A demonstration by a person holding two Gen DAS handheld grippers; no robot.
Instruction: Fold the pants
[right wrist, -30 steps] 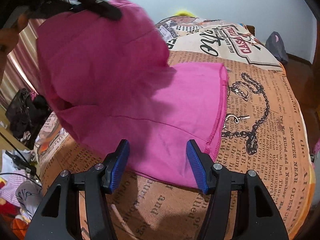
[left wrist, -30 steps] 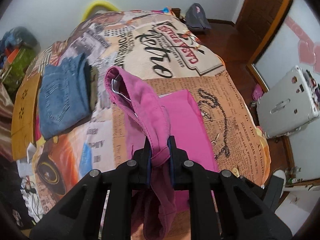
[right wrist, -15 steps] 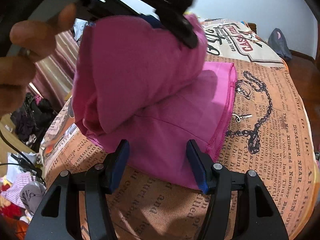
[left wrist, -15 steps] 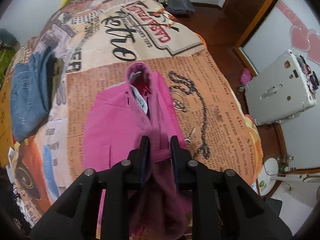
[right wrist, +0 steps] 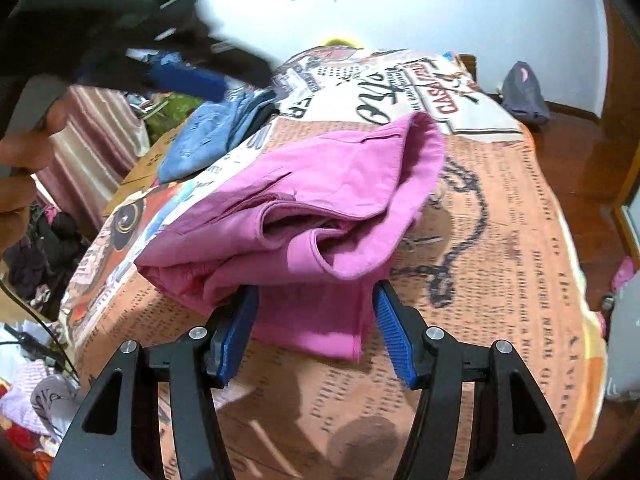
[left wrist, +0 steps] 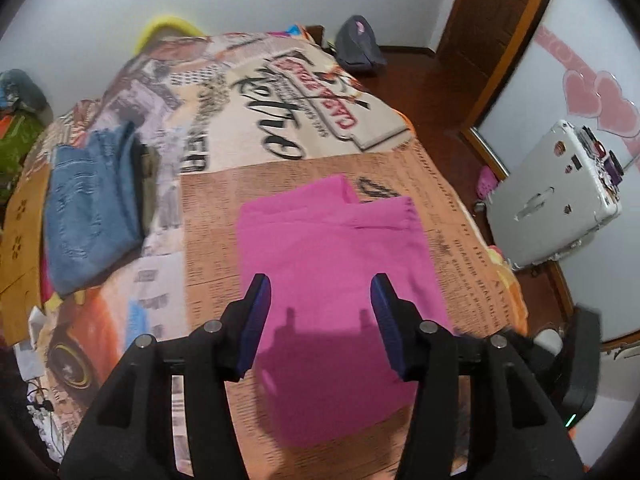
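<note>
The pink pants [left wrist: 332,264] lie folded on the printed bedspread [left wrist: 452,216]. In the right wrist view the pants [right wrist: 320,208] form a stacked bundle with the top layer draped over the lower ones. My left gripper [left wrist: 319,312] is open and empty above the pants' near part. It also shows blurred at the upper left of the right wrist view [right wrist: 180,76], held by a hand. My right gripper [right wrist: 314,328] is open, its fingers either side of the bundle's near edge, holding nothing.
Folded blue jeans [left wrist: 92,204] lie on the left of the bed, also in the right wrist view [right wrist: 208,136]. A white suitcase [left wrist: 556,192] stands on the floor to the right. A grey bag [left wrist: 358,46] sits past the bed's far end. Clutter lies left of the bed [right wrist: 36,380].
My left gripper carried the pants' raised end over the lower half, opened and let go. The pants now lie folded. My right gripper stayed open at the near edge.
</note>
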